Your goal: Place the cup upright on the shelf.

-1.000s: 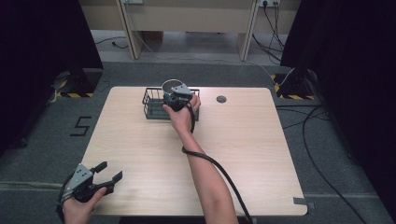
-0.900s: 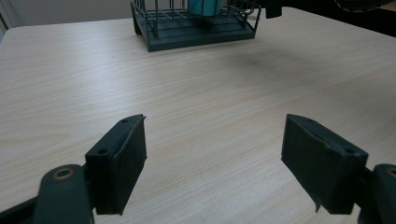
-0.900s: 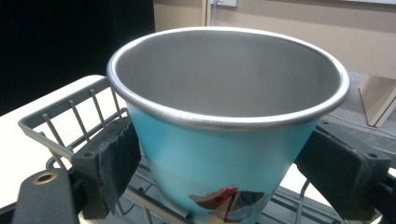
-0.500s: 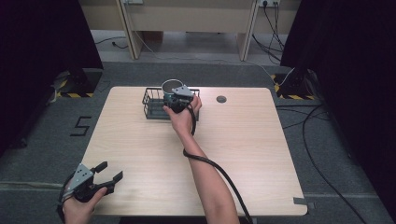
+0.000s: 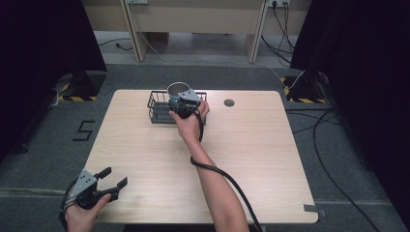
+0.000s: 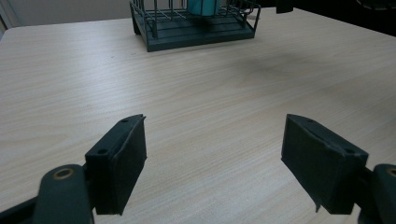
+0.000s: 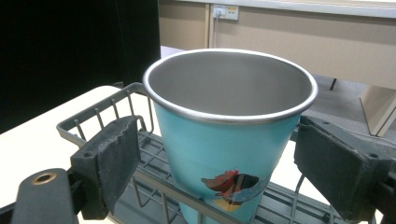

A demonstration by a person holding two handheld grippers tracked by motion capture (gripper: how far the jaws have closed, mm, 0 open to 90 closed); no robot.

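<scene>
So the table (image 5: 251,159) is a big light wood top, and the only stuff on it sits at the far edge: a dark wire basket (image 5: 159,107) left of centre with 1 teal metal cup (image 7: 229,140) standing upright inside it, plus a small dark round thing (image 5: 229,102) off to the right of the basket. The right gripper (image 5: 183,102) is reaching over the near side of the basket, and in the right gripper view its 2 jaws stand wide open on either side of the cup, not touching it as far as I can tell, so it has hold of nothing. Looks to me like the step is grabbing the cup. To do it well I'd keep the cup centred between the pads, close below the rolled steel rim where the wall is a bit narrower, and make sure neither jaw snags the basket's top wire, since the left pad sits right by it. Squeeze evenly so the tapered cup doesn't squirt upward, then lift straight up to clear the basket wall. The left gripper (image 5: 107,182) hangs at the near left corner of the table, jaws spread wide and empty, well apart from everything.
</scene>
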